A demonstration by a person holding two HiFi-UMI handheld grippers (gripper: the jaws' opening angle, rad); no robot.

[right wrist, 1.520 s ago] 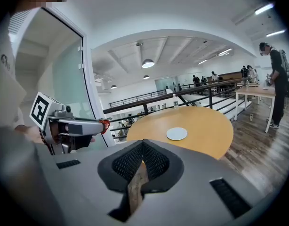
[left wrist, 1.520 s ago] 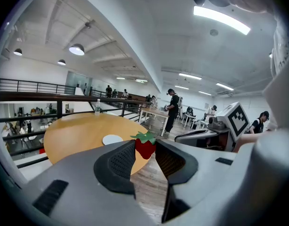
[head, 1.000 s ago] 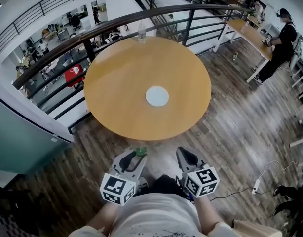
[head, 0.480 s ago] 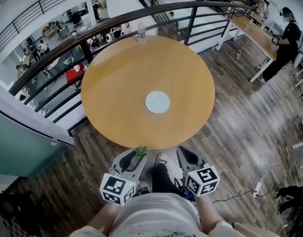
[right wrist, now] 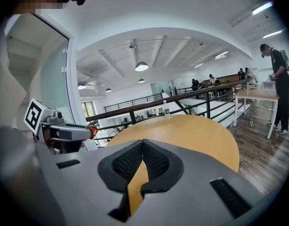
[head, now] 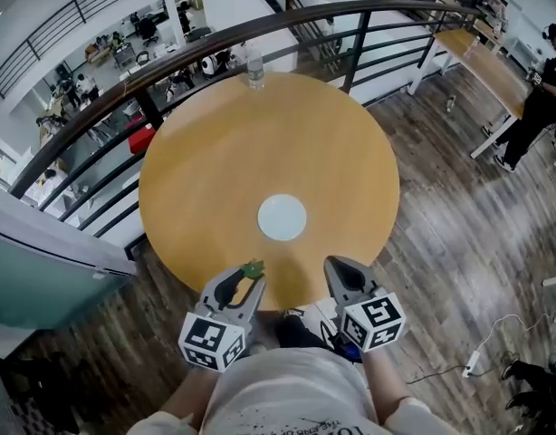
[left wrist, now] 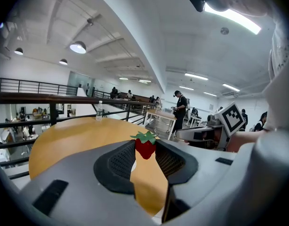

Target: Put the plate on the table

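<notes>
Fingers (left wrist: pixel 120 165) of left gripper (head: pixel 249 281) pinching small strawberry (left wrist: pixel 145 147) at tips. Right gripper (right wrist: pixel 142 144) fingers pressing together, holding nothing. White plate (head: pixel 282 217) lying flat on round table (head: pixel 215 152), apart from both grippers. Placing seeming already done.

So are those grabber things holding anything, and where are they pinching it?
The left gripper pinches a small red strawberry with green leaves by the sides of its red body, at the jaw tips. The right gripper is shut on nothing.
</notes>
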